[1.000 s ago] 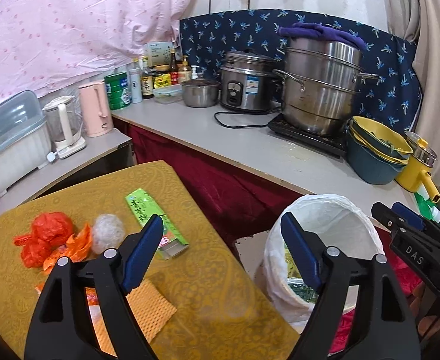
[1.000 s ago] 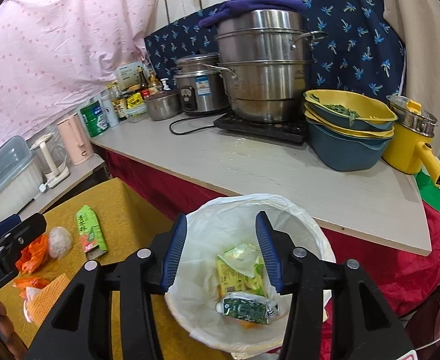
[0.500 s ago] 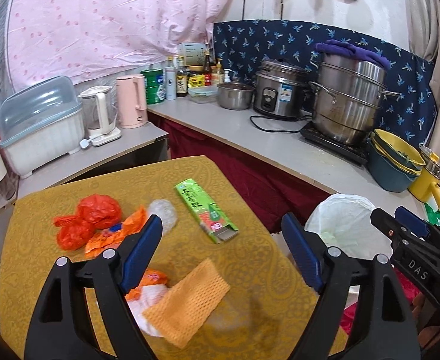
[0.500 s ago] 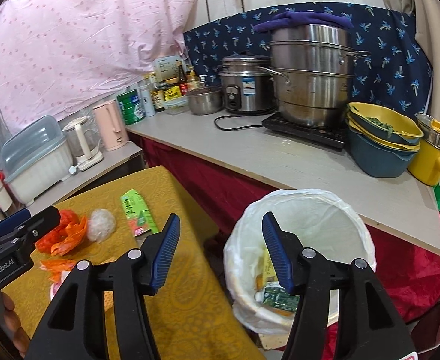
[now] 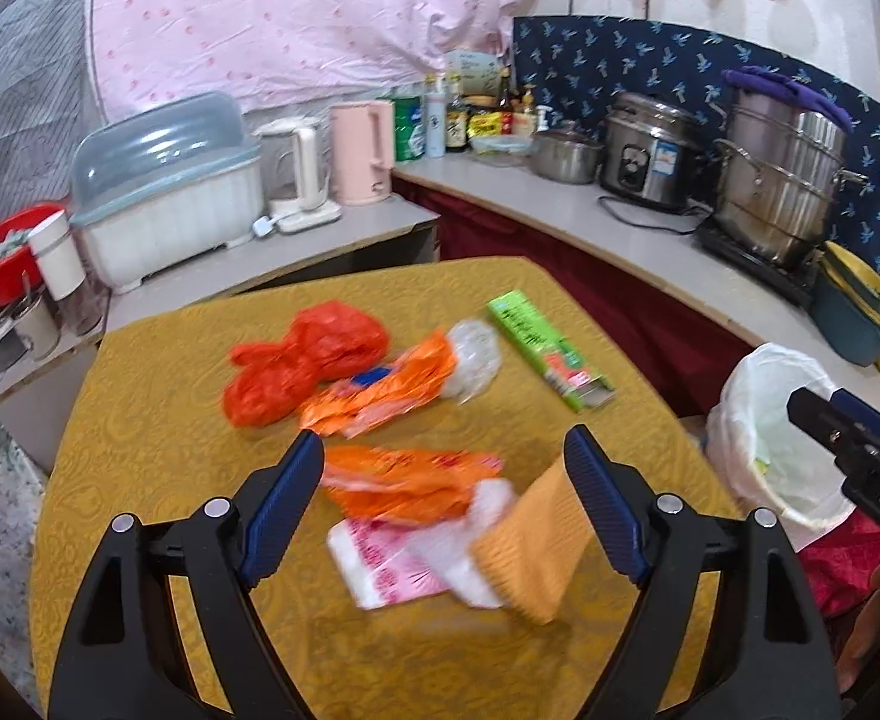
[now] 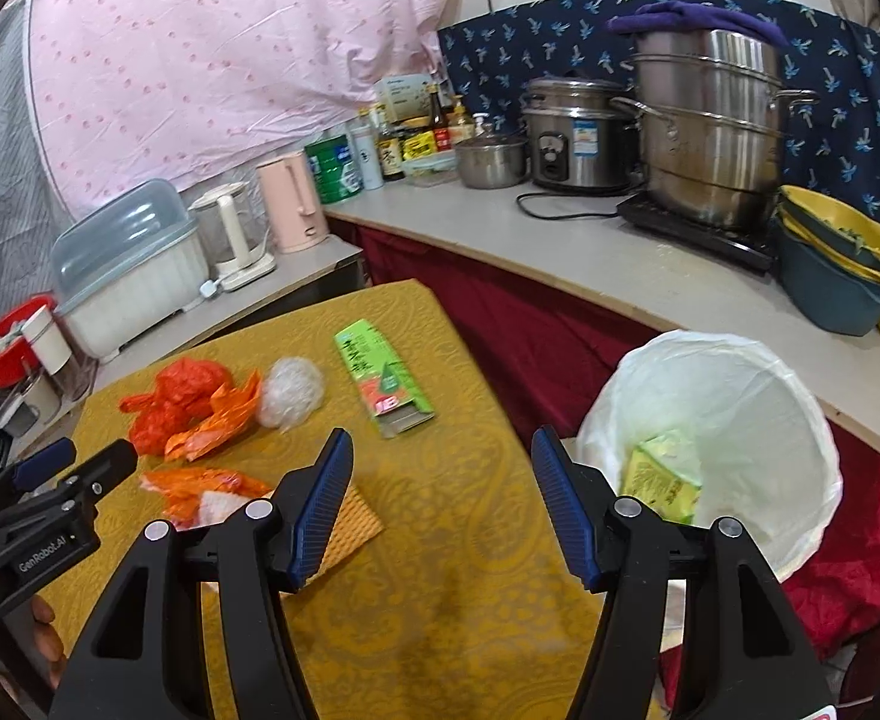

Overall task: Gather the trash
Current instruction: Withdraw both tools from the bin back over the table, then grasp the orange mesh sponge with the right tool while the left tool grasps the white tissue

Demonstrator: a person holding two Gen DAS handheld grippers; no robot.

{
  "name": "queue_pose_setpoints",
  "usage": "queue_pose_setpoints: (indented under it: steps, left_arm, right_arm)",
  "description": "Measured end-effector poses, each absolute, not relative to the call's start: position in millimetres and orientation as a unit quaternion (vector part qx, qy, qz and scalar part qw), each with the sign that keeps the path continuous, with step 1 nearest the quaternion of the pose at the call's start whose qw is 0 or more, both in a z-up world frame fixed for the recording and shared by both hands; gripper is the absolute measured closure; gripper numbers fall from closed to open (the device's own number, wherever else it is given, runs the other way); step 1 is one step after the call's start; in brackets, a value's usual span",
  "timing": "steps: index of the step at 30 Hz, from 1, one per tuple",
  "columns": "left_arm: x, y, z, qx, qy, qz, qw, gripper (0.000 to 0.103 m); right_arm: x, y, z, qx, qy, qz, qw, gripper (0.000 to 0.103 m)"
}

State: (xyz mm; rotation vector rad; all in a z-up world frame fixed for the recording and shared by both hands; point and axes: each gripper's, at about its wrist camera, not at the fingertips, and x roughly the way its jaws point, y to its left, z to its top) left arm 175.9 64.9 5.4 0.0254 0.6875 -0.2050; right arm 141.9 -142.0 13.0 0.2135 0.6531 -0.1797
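On the yellow table (image 5: 158,420) we have the trash spread out: a red bag (image 5: 302,360), an orange wrapper (image 5: 380,390), a clear plastic ball (image 5: 473,354), a green carton (image 5: 548,348), and nearer us a second orange wrapper (image 5: 404,480), a pink-printed bag (image 5: 392,564) and an orange mesh pad (image 5: 530,552). Our bin (image 6: 740,396), lined in white, stands just beside the table's right edge with some packets already inside.

Our left gripper (image 5: 443,504) hovers over the near heap, jaws spread wide and gripping nothing. Our right gripper (image 6: 440,504) is empty too, its jaws opening over the table edge between pad and bin.

We judge all of it light. The bags and wrappers are soft, slick film that will crumple and may slip, so we would pinch a bunched fold instead of a flat sheet. The carton looks stiff enough to clamp across its narrow width. The pad seems spongy, though motion blur hides its edge; we would grip it at a free corner.
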Motion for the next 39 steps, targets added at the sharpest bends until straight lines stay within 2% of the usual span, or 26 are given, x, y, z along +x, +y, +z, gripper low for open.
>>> queue_pose_setpoints:
  steps: [11,19,27,29,31,32,34,39]
  left_arm:
    - [169.7,138.3,-43.0,-0.004,0.386,-0.047,0.921,0.020]
    - [166.7,161.5,-59.5,-0.012,0.399,-0.038,0.916,0.020]
    - [166.4,169.2,-69.1,-0.031,0.411,-0.050,0.910,0.015]
    - [166.9,168.4,-70.2,-0.030,0.412,-0.052,0.909,0.015]
    - [167.1,165.5,-70.7,-0.029,0.413,-0.058,0.909,0.015]
    - [167.0,163.3,-70.6,-0.030,0.412,-0.062,0.908,0.015]
    - [167.0,158.4,-70.0,-0.029,0.412,-0.068,0.908,0.015]
    - [165.3,138.6,-67.5,-0.028,0.411,-0.094,0.906,0.015]
  right_arm:
    - [155.5,-79.2,-37.4,0.130,0.370,-0.034,0.920,0.041]
    - [168.4,-29.8,-66.6,0.114,0.400,-0.001,0.909,0.037]
    - [179.1,-14.5,-87.5,0.102,0.414,-0.007,0.905,0.034]
    - [180.4,-15.5,-92.3,0.097,0.420,-0.010,0.902,0.038]
    - [178.8,-21.2,-95.8,0.104,0.425,-0.007,0.899,0.054]
    - [178.2,-23.0,-96.7,0.108,0.428,-0.006,0.898,0.058]
    - [174.7,-29.3,-97.4,0.113,0.427,-0.009,0.897,0.073]
    - [163.4,-45.5,-95.0,0.129,0.423,-0.017,0.897,0.078]
